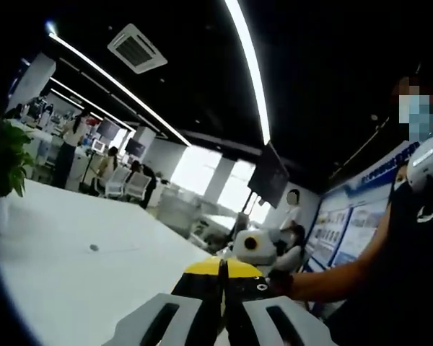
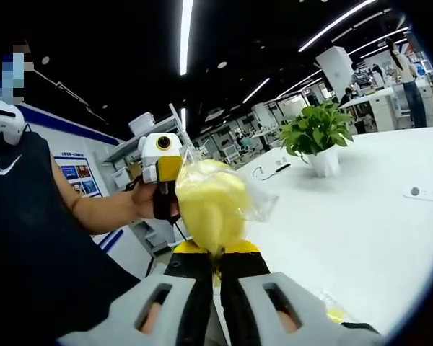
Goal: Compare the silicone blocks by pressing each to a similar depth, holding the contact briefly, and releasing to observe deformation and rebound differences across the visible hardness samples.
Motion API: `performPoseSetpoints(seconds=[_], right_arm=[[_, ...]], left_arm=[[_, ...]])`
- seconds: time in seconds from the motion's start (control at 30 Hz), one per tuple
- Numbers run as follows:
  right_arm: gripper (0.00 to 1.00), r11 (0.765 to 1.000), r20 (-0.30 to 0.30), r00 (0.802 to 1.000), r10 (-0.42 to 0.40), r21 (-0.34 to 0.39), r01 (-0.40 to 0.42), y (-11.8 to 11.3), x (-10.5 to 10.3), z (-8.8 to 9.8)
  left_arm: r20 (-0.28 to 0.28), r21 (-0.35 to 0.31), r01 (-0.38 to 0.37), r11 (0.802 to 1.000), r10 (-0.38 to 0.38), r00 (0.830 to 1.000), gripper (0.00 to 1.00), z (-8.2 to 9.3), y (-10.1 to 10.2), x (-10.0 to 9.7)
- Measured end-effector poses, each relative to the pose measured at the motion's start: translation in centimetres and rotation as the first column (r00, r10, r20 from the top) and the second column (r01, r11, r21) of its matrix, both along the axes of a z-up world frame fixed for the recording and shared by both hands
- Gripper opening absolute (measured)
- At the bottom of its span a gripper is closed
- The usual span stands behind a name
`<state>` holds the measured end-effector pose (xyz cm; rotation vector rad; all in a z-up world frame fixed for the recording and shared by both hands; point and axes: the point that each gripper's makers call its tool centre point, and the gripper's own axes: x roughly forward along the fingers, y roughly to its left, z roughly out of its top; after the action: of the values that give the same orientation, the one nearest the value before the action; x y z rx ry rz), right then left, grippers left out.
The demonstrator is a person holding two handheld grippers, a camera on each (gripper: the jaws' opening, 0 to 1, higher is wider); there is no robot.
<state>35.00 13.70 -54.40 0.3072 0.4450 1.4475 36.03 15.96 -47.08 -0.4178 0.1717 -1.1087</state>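
Right hand-held gripper (image 2: 218, 272) pinches one yellow bagged block (image 2: 211, 204) — one potted plant (image 2: 316, 138).

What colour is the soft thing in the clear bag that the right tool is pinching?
Pale yellow bagged lump, seen best in the right gripper view.

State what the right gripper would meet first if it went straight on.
Past the bagged yellow lump that the right gripper already clamps, probably the left gripper, just left of that line; depth is unclear.

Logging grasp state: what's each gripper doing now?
Left gripper: shut, nothing visible between the jaws.
Right gripper: shut on the yellow bagged block.
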Motion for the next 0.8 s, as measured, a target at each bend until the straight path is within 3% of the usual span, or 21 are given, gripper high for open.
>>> performPoseSetpoints(seconds=[0.4,0.8], right_arm=[[0.0,1.0,0.01,1.0,0.001,-0.02,-0.001,0.5,-0.44,-0.45],[0.0,1.0,-0.004,1.0,-0.018,0.005,0.018,0.5,-0.22,-0.16]], left_arm=[[0.001,0.021,-0.025,0.999,0.025,1.0,0.0,-0.45,0.6,0.0],[0.023,0.021,-0.019,1.0,0.018,1.0,0.0,-0.05,0.47,-0.2]])
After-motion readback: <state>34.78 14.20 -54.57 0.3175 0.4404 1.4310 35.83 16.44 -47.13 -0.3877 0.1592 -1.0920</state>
